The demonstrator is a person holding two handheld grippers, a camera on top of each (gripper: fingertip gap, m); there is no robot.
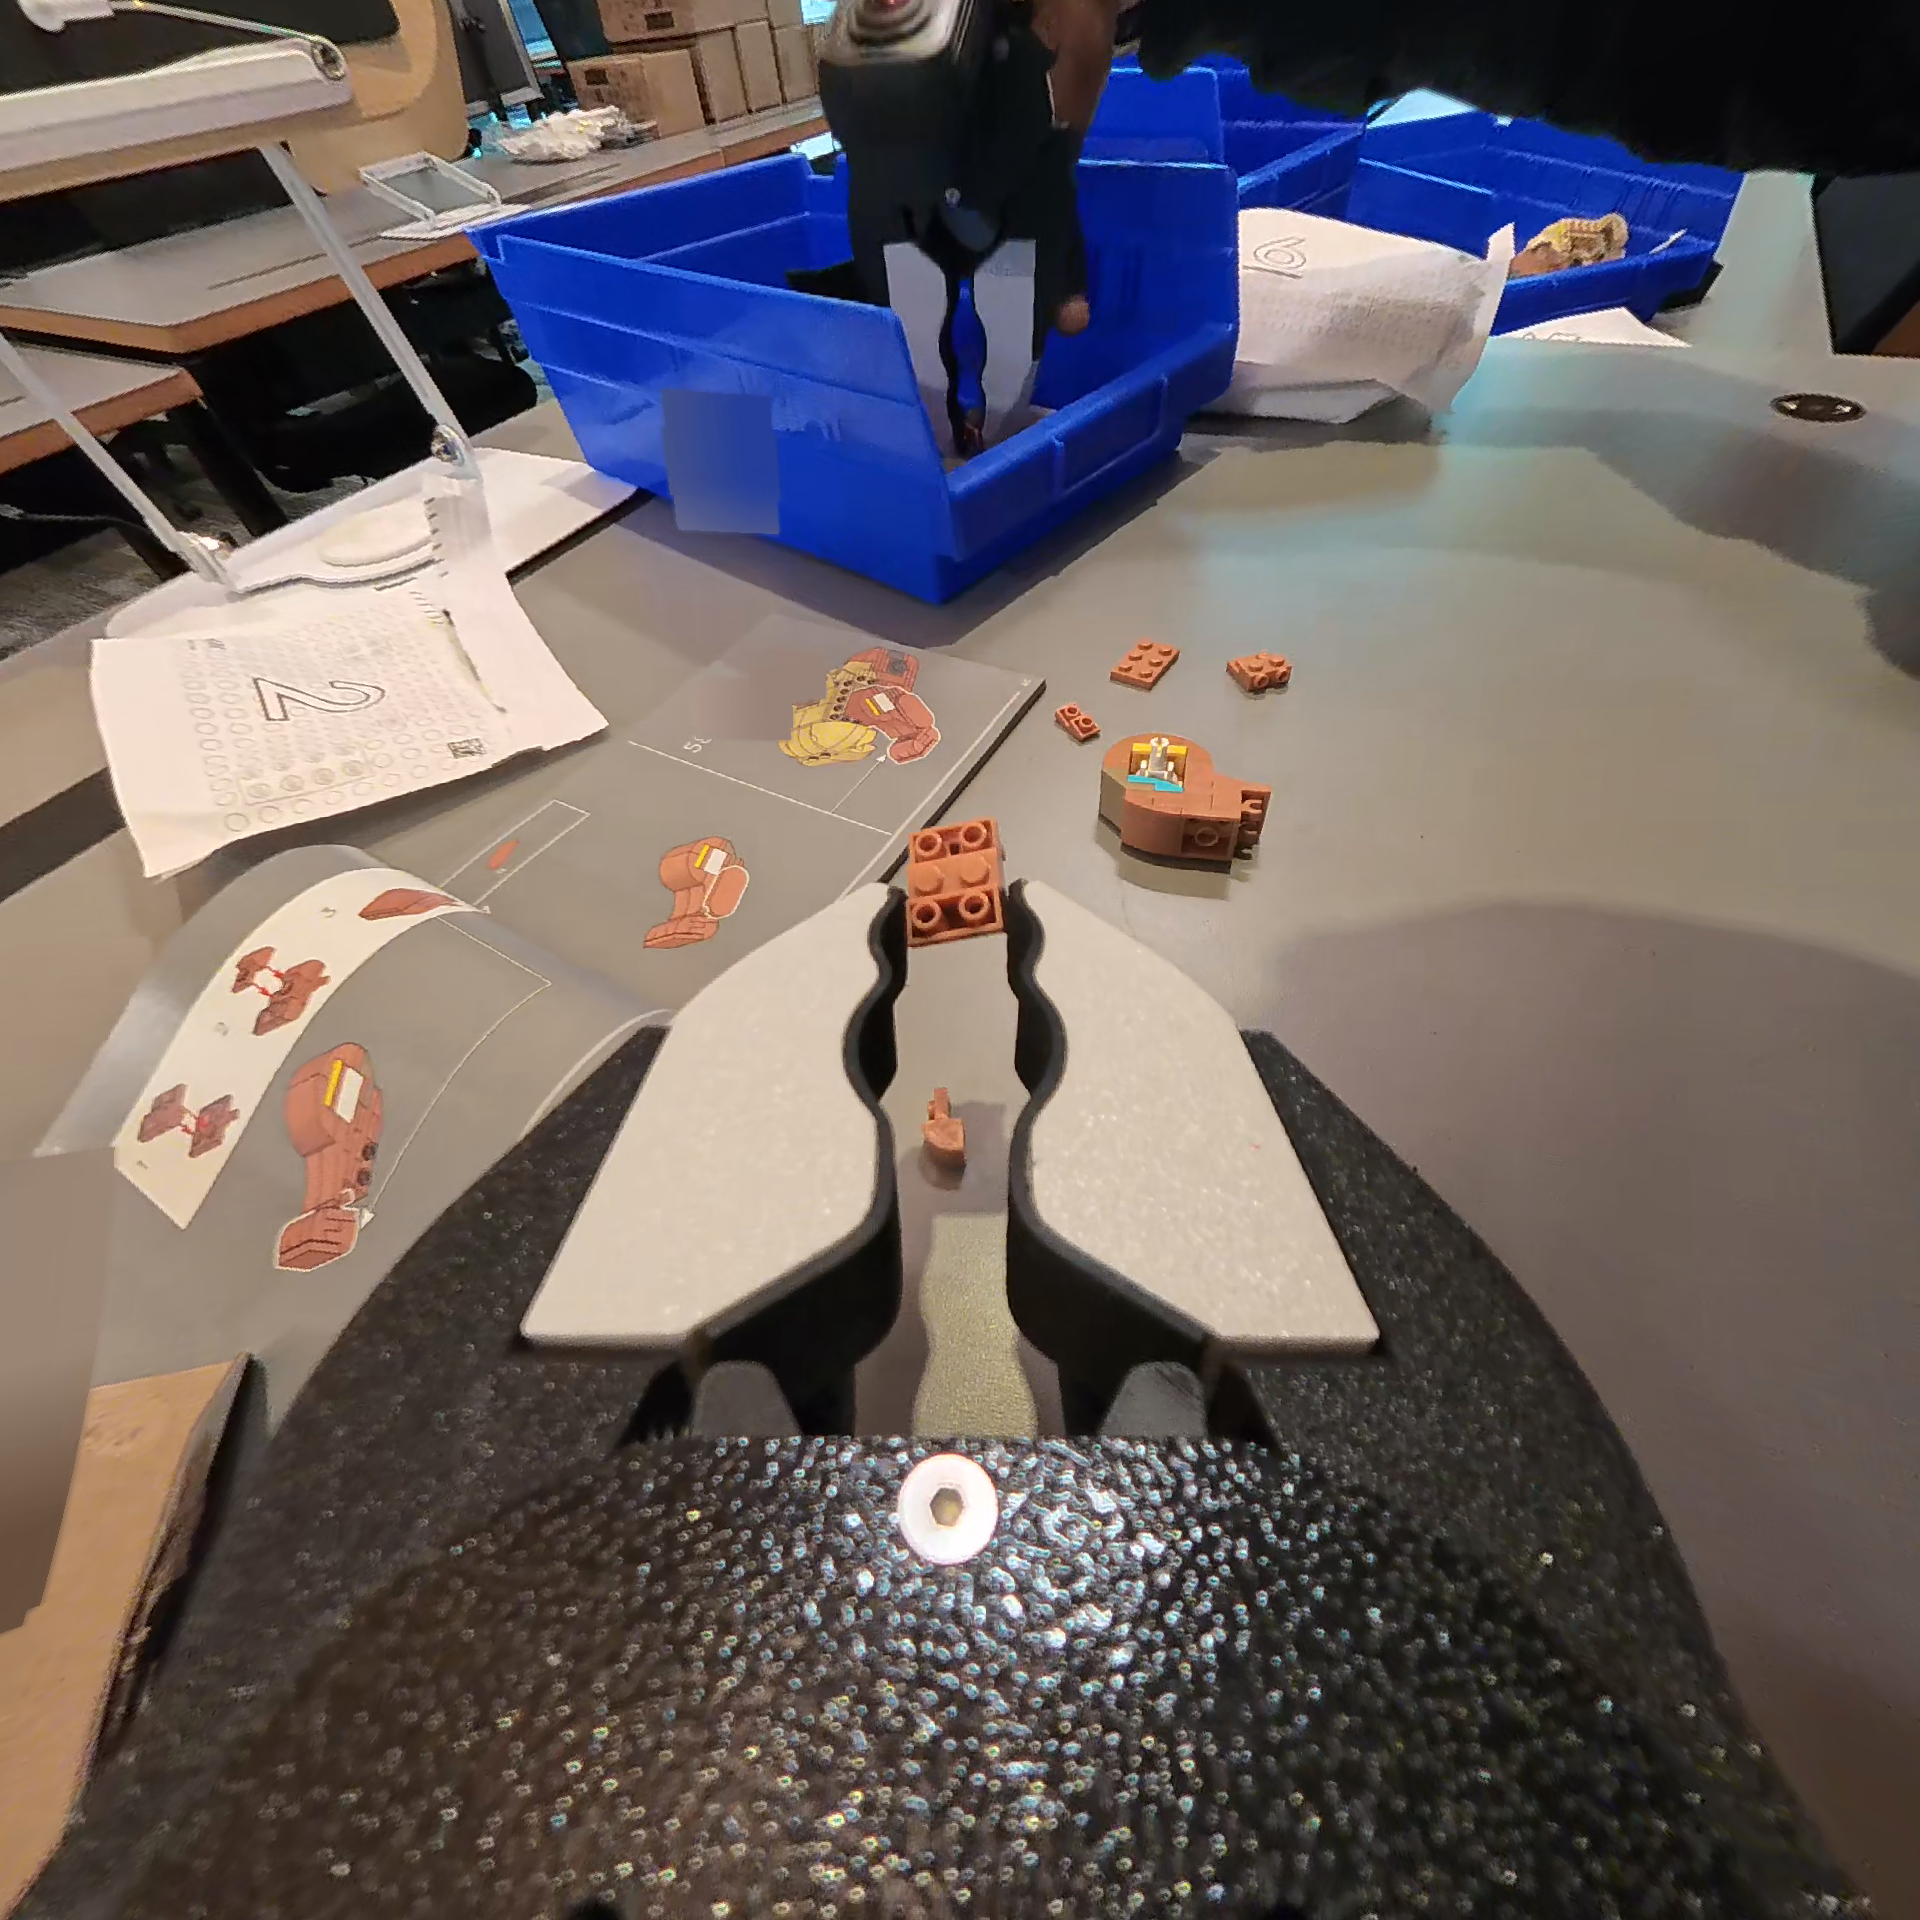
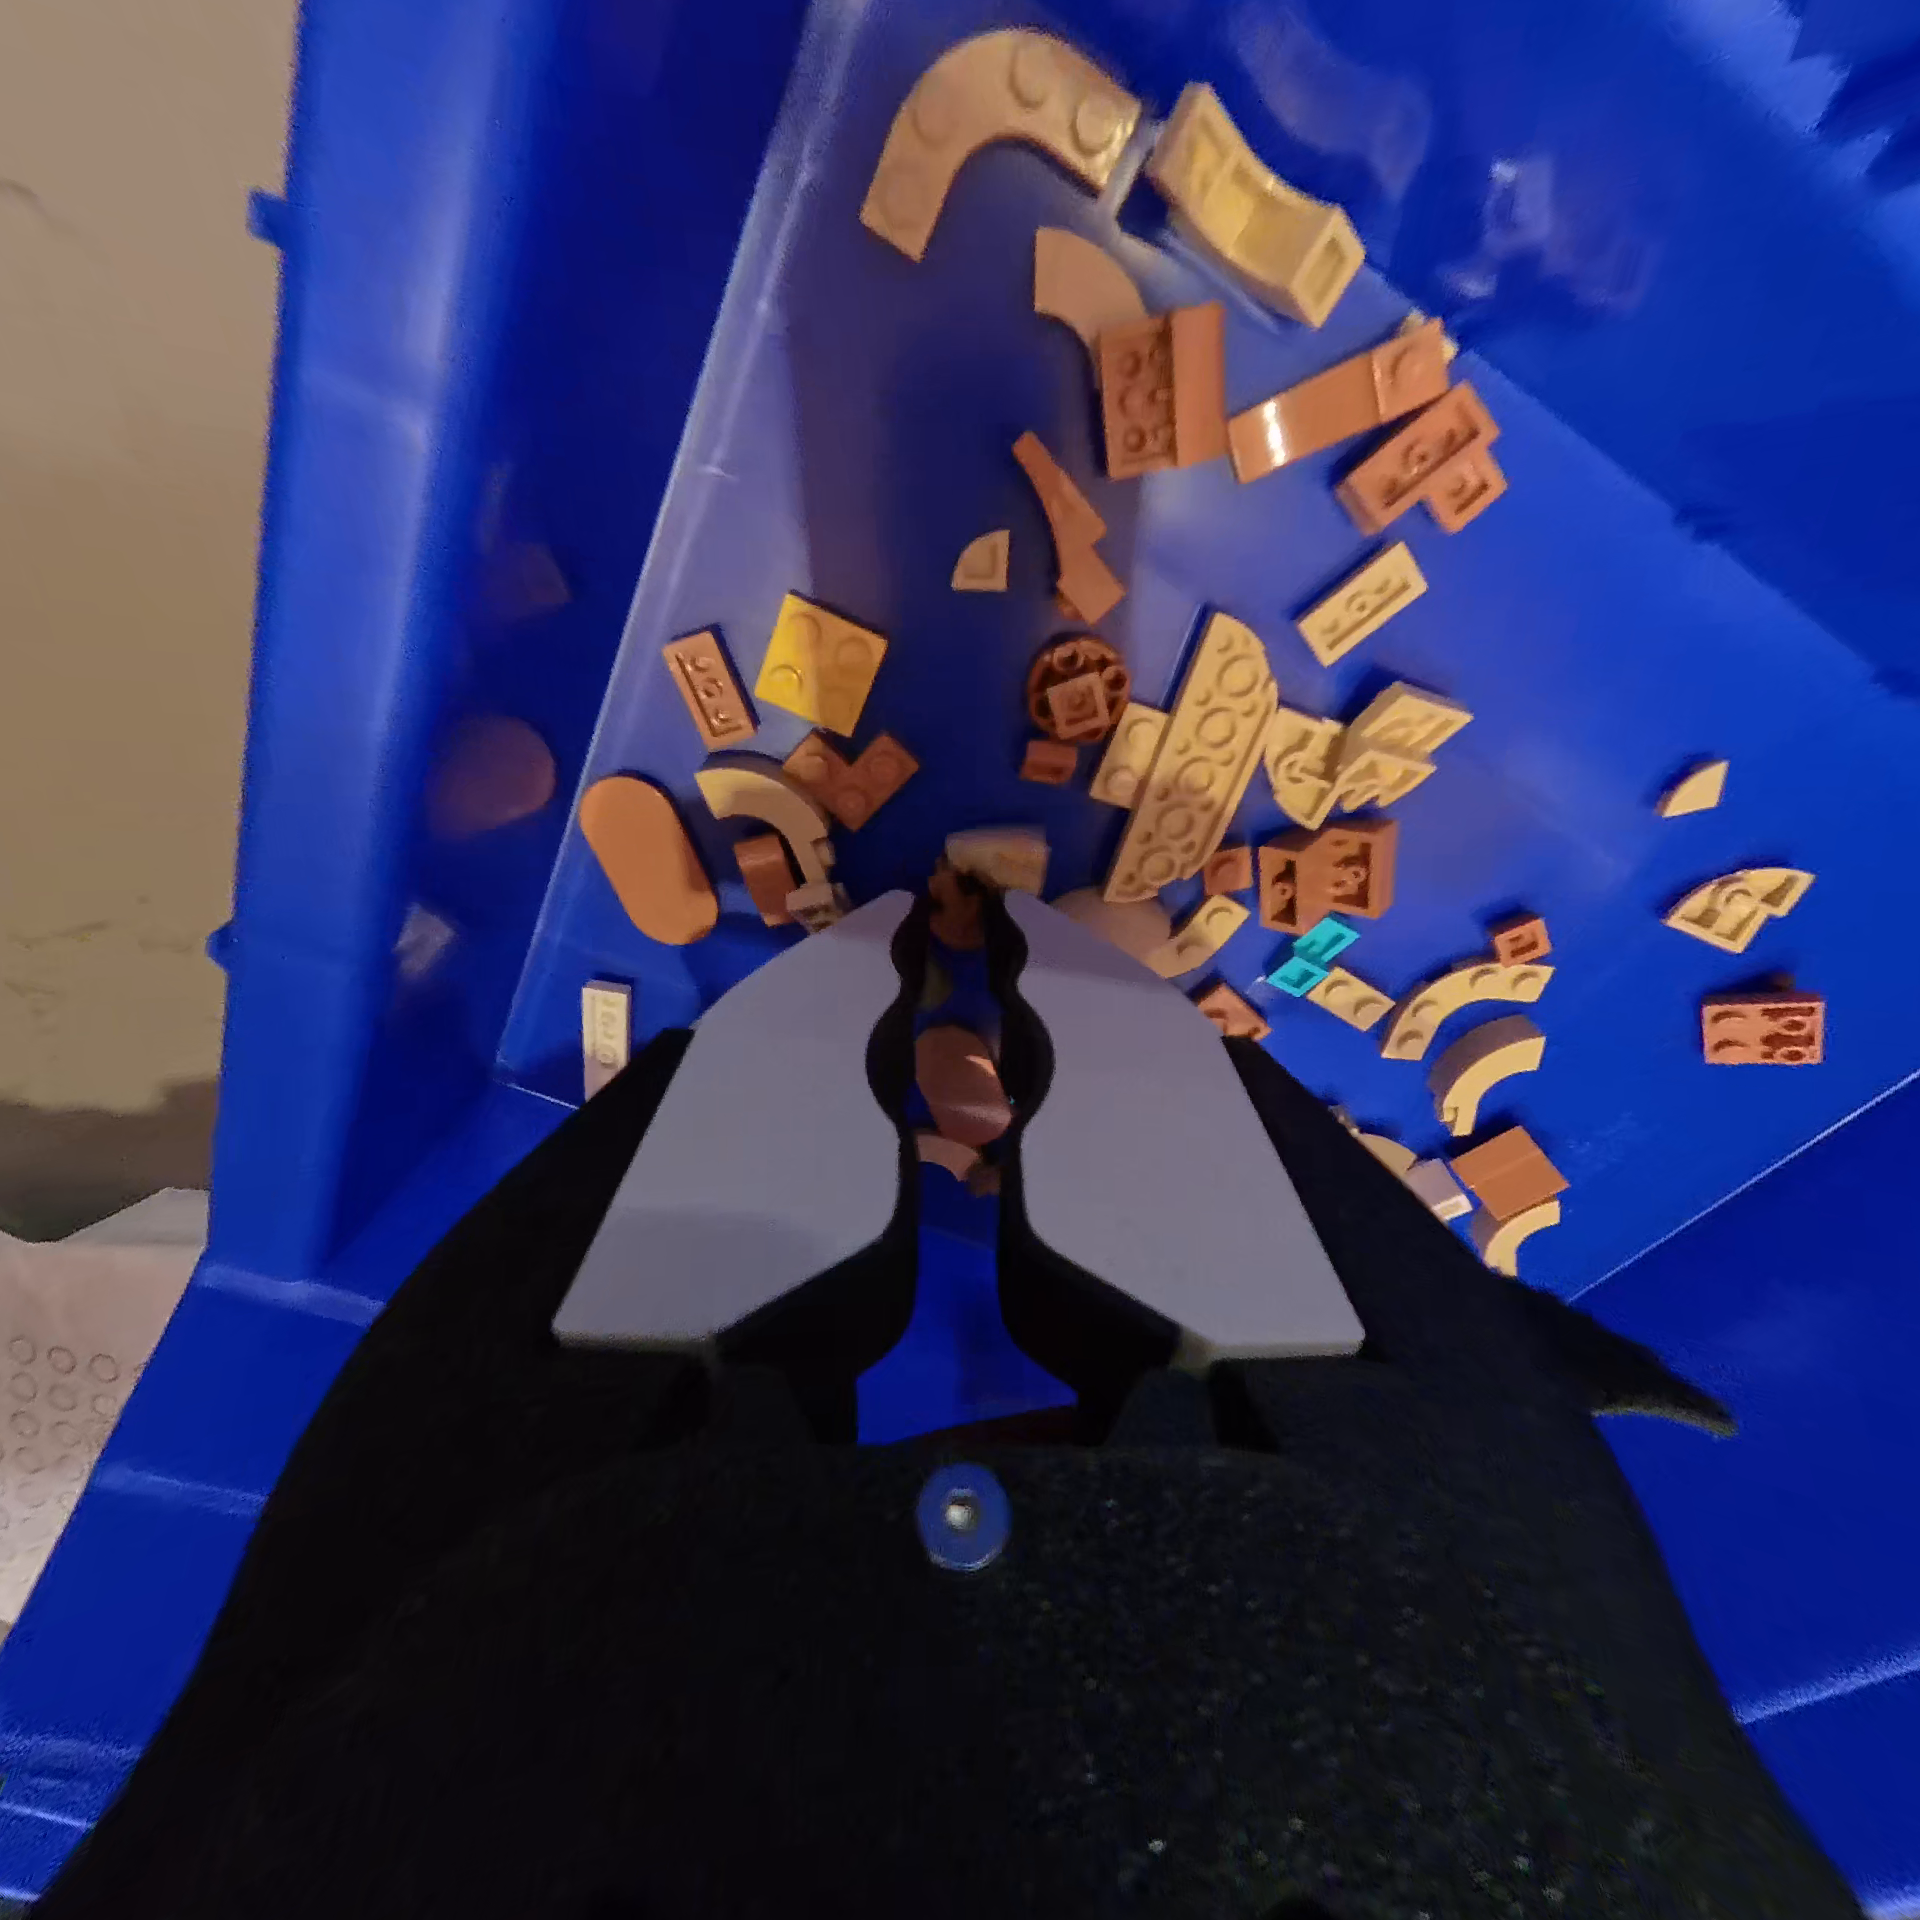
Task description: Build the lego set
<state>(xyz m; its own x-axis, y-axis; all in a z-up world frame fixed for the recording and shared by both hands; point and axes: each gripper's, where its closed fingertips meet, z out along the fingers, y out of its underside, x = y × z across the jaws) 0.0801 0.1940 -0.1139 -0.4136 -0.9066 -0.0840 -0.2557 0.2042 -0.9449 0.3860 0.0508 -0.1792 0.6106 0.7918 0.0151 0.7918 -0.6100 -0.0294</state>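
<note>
Two grippers noted. Left gripper (image 1: 956,914) clamped on brown stud brick (image 1: 954,881), near brick sub-assembly (image 1: 1179,798): light, rigid, slick; best gripped on flat sides. Right gripper (image 2: 961,909) inside blue bin (image 2: 416,623), fingertips narrowly parted, contents indeterminate.

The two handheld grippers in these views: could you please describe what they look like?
Both look alike. The left gripper has a black, grainy-textured body with a round white screw fitting at its centre, and two pale grey, flat-topped fingers lined with wavy black inner pads. The right gripper has the same build, tinted bluish inside the blue plastic bin. A dark glove shows on the hand carrying it.
</note>
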